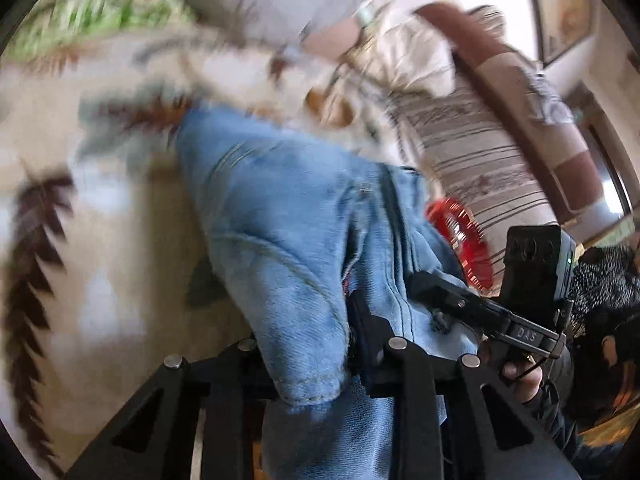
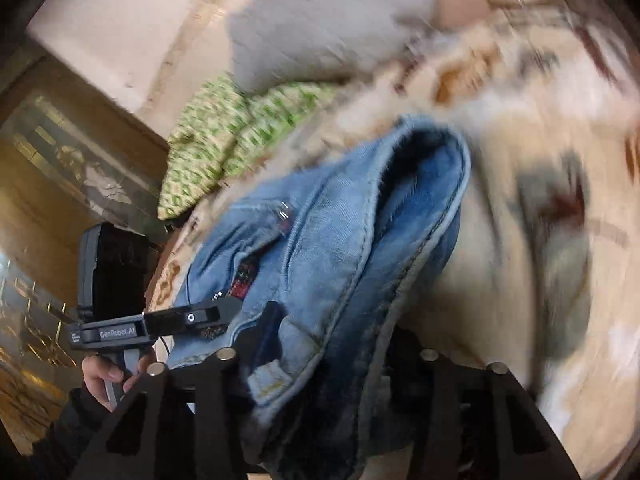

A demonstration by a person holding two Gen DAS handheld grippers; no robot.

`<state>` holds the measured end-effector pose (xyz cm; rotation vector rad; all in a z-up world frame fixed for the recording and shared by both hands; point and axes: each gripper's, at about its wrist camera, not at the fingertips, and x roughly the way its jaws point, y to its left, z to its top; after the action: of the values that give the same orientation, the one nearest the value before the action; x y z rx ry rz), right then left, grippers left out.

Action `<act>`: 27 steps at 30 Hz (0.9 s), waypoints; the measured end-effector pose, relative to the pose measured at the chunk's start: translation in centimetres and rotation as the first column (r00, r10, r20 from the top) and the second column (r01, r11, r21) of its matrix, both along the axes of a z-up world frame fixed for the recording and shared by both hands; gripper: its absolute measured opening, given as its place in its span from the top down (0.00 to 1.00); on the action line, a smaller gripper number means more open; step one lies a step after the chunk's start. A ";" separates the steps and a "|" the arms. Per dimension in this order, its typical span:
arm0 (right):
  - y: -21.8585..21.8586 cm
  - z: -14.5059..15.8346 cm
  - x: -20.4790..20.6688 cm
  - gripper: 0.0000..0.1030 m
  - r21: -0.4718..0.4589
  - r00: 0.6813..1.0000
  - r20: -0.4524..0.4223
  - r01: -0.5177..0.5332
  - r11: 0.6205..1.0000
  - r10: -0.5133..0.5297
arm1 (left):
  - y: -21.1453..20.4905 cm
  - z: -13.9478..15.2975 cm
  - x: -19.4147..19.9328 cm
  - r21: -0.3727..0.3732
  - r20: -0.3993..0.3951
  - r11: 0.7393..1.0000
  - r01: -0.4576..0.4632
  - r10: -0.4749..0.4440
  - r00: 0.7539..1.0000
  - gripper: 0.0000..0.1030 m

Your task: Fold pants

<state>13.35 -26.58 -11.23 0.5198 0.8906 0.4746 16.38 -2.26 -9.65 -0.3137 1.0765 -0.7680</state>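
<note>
Light blue denim pants (image 1: 280,208) lie bunched on a cream patterned bedspread (image 1: 100,240). My left gripper (image 1: 316,332) is shut on a thick fold of the denim, which drapes over and hides one finger. To the right, my right gripper (image 1: 436,292) pinches the pants' edge, with a hand below it. In the right wrist view the pants (image 2: 340,208) rise in a folded ridge between the jaws of my right gripper (image 2: 336,332), which is shut on them. My left gripper (image 2: 228,312) bites the denim at the left. Both views are blurred.
A green patterned pillow (image 2: 224,152) and a grey pillow (image 2: 320,20) lie at the bed's far side. A striped cloth (image 1: 472,160) and a red object (image 1: 460,236) sit beyond the pants. A wooden wall panel (image 2: 80,140) stands at the left.
</note>
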 end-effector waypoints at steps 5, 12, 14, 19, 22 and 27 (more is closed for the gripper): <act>2.1 4.6 2.9 0.54 -0.029 0.988 0.155 -0.022 0.999 0.027 | 2.9 4.2 2.5 0.000 0.090 0.998 -0.057 0.057 0.994 0.72; 4.3 -3.7 8.4 0.33 -0.123 0.990 -0.133 -0.055 0.991 0.038 | 4.3 -4.8 5.6 0.183 -0.051 0.969 -0.166 0.178 0.983 0.16; 2.7 -3.2 7.7 0.24 -0.043 0.992 -0.124 -0.036 0.998 0.030 | 5.7 -3.4 4.6 0.092 -0.064 0.982 -0.167 0.173 0.983 0.16; 0.1 2.4 2.4 0.15 0.020 0.998 0.020 -0.060 0.998 0.060 | 7.9 1.5 -1.5 0.199 0.184 0.978 -0.063 0.026 0.983 0.11; 0.4 3.2 1.4 0.18 0.095 0.997 0.028 -0.079 0.992 0.077 | 7.4 2.3 -4.9 0.304 0.306 0.953 0.011 -0.109 0.946 0.11; 3.0 2.1 2.8 0.65 0.128 0.989 -0.045 -0.131 0.983 0.138 | 2.9 0.7 -4.1 0.442 0.350 0.895 0.053 -0.226 0.909 0.81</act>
<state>16.12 -23.54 -9.16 0.5907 0.9550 0.6449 12.28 0.59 -8.91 0.2907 0.8567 -0.6674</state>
